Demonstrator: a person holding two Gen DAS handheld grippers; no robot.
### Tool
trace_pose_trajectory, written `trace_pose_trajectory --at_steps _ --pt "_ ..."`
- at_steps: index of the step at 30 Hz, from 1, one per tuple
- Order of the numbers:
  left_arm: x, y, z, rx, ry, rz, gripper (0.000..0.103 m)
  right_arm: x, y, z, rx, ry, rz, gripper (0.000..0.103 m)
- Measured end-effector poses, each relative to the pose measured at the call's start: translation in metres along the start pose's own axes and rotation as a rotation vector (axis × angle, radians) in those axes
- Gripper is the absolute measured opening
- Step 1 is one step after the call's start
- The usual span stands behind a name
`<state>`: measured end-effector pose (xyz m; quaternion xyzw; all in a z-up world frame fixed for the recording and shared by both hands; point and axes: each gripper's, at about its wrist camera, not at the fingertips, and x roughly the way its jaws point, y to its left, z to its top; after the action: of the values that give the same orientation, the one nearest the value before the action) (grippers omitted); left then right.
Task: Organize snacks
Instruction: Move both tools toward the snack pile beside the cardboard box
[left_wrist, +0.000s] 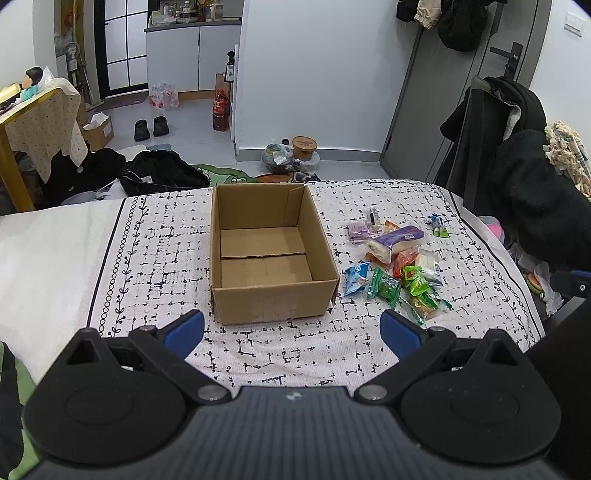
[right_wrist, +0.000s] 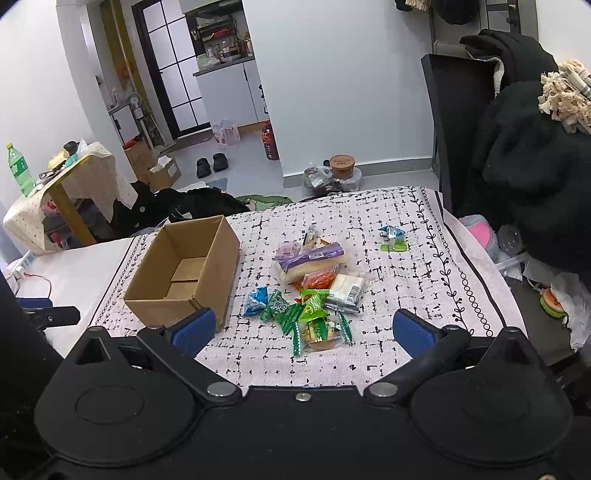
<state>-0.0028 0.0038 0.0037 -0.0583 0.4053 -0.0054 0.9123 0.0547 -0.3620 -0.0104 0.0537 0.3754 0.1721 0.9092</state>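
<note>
Patterned cloth (left_wrist: 155, 258) spread over the counter, carrying everything. Open cardboard box (left_wrist: 266, 258) standing upright on the cloth, nothing inside. Snack pile (left_wrist: 400, 266) lying on the cloth just right of the box, apart from it: purple bread pack (left_wrist: 397, 242) at the far side, white packet (left_wrist: 428, 264) right of centre, green packets (left_wrist: 386, 286) nearest, blue packet (left_wrist: 355, 277) closest to the box. Two small sweets (left_wrist: 439, 226) lying farther right of the box, apart from the pile.

Left gripper (left_wrist: 291, 332) hovering on the near side of the box, fingers (left_wrist: 184, 330) spread wide, holding nothing, box straight ahead between them. Right gripper (right_wrist: 303, 330) hovering on the near side of the pile, right of the box, fingers (right_wrist: 413, 330) likewise wide apart, nearest green packets (right_wrist: 295, 314) lying between the tips, untouched.
</note>
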Motion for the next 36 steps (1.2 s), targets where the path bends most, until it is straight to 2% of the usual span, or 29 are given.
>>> trace_pose_trajectory --at_steps 19,36 --pt "0.013 -0.006 0.011 0.038 -0.038 -0.018 0.1 0.006 -0.005 0.003 0.017 -0.012 -0.022 0.103" --pt "0.059 -0.017 0.025 0.065 -0.021 -0.041 0.098 0.036 -0.012 -0.005 0.059 0.014 -0.079 0.103"
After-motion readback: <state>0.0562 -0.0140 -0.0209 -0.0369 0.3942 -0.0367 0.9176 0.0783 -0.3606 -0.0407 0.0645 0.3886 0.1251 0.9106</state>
